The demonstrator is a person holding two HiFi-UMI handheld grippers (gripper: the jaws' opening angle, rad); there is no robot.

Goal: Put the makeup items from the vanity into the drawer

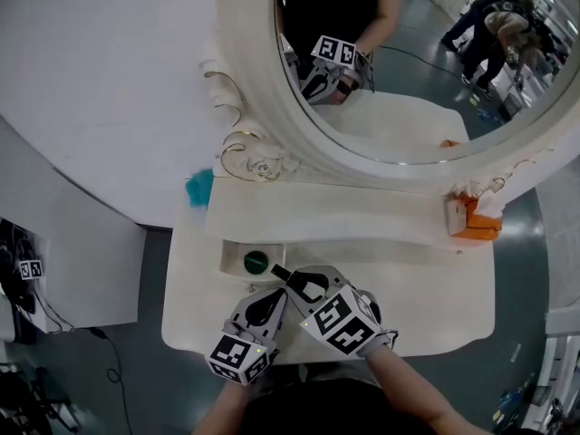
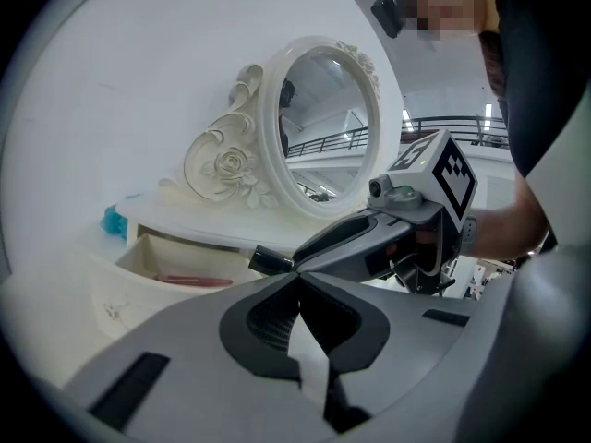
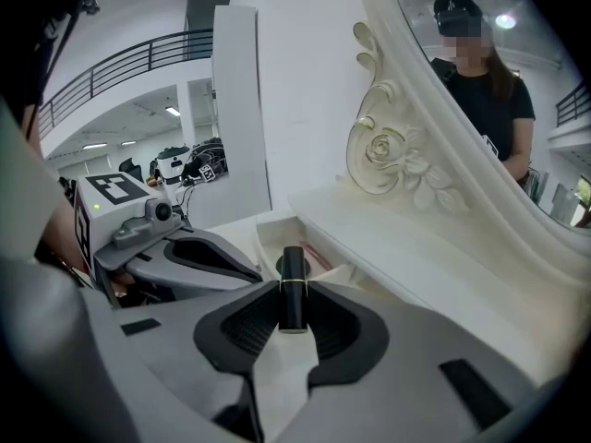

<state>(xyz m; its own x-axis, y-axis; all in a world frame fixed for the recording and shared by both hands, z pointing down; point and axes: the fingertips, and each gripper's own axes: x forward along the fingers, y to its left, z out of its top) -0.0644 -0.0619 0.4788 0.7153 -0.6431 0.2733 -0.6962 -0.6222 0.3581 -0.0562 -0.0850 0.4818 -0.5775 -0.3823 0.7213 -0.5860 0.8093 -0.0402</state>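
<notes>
**Lipstick held at the open drawer; task partly done**

The lipstick (image 3: 293, 289) is clamped by its lower end in the right gripper (image 1: 304, 284), whose jaws are closed down to the tube's width. Its cap points forward at the drawer (image 1: 237, 259) just ahead, and it is judged not yet released. 2 items already lie in that drawer: a green item (image 1: 256, 262) and a red pencil (image 2: 194, 281). The left gripper (image 2: 297, 280), just beside the right one on its left, is closed tip to tip with nothing held. An orange item (image 1: 478, 220) well off to the right and a teal item (image 1: 199, 187) ahead-left remain on the vanity (image 1: 408, 297). Whether these 2 are makeup cannot be told.
</notes>
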